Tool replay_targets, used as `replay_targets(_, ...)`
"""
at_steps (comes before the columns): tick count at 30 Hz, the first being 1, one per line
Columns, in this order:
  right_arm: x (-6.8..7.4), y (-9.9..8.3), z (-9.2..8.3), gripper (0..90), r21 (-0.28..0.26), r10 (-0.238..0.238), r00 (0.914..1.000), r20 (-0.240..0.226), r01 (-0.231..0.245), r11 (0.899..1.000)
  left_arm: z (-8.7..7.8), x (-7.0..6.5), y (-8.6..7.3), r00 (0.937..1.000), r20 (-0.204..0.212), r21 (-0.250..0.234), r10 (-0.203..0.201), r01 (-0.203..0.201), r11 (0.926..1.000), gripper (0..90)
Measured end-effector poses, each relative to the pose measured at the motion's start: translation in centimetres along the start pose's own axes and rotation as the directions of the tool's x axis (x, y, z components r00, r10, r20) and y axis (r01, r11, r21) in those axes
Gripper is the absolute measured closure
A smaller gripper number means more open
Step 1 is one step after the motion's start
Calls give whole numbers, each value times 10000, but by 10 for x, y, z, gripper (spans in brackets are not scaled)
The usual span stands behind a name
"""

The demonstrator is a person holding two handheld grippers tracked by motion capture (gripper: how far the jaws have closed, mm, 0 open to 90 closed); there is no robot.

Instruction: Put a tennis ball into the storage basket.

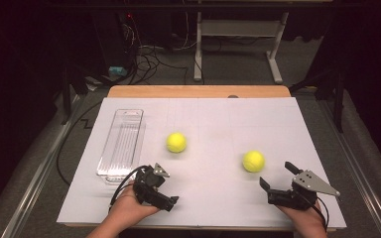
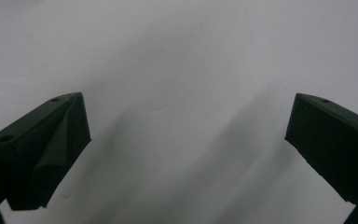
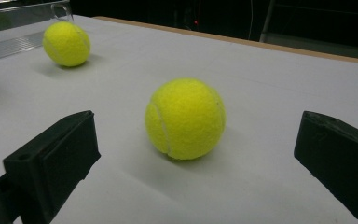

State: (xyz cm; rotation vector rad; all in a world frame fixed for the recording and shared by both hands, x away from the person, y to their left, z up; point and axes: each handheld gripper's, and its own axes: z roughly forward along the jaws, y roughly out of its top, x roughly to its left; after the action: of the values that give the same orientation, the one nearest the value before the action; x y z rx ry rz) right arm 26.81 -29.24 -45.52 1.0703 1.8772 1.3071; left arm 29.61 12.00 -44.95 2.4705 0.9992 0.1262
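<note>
Now right gripper (image 3: 196, 154) wide open, near tennis ball (image 3: 185, 118), not touching.

clear tray (image 3: 9, 28) cut off at frame edge.

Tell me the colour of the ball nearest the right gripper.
The tennis ball is bright yellow-green with a pale curved seam, clearest in the right gripper view.

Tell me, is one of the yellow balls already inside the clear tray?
No, both tennis balls sit on the white table, outside the clear tray.
</note>
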Motion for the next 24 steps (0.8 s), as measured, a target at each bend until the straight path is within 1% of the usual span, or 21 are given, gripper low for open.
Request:
replay_targets(2, 1, 0, 0, 0, 14, 36, 10000, -48, -36, 10000, 0, -1, 5, 9999, -8, 388, 158, -158, 9991, 7)
replay_targets(5, 1, 0, 0, 0, -2, 17, 10000, -91, -17, 10000, -2, -1, 12, 9997, 52, 883, 244, -247, 9958, 7)
replay_targets(6, 1, 0, 0, 0, -2, 17, 10000, -91, -17, 10000, -2, -1, 12, 9997, 52, 883, 244, -247, 9958, 7)
replay_targets(11, 2, 0, -1, 0, -5, 65, 9999, -113, -65, 10000, -5, 2, 22, 9996, 185, 1477, 190, -216, 9888, 7)
replay_targets(12, 2, 0, -2, 0, -1, 81, 9999, -116, -81, 10000, -5, 3, 25, 9996, 194, 1611, 214, -242, 9866, 7)
replay_targets(13, 2, 0, -2, 0, -8, 53, 9999, -115, -53, 10000, -5, 3, 27, 9995, 270, 1732, 149, -194, 9847, 7)
replay_targets(16, 2, 0, -2, 0, -8, 44, 9999, -145, -45, 10000, -4, 5, 34, 9995, 297, 2167, 112, -174, 9761, 7)
replay_targets(19, 2, 0, -2, 0, -20, 40, 9998, -173, -41, 10000, -2, 5, 38, 9994, 236, 2560, 240, -292, 9662, 7)
replay_targets(20, 2, 0, -2, 0, -20, 40, 9998, -173, -41, 10000, -2, 5, 38, 9994, 236, 2560, 240, -292, 9662, 7)
replay_targets(21, 2, 0, -3, 0, -18, 35, 9998, -174, -35, 10000, -2, 4, 40, 9993, 180, 2735, 332, -368, 9612, 7)
replay_targets(22, 2, 0, -3, 0, -6, 41, 9998, -176, -41, 10000, -2, 4, 41, 9993, 183, 2781, 341, -379, 9598, 7)
replay_targets(24, 3, 0, -3, 0, -1, 58, 9998, -189, -58, 10000, -2, 4, 45, 9991, 223, 2956, 347, -397, 9545, 7)
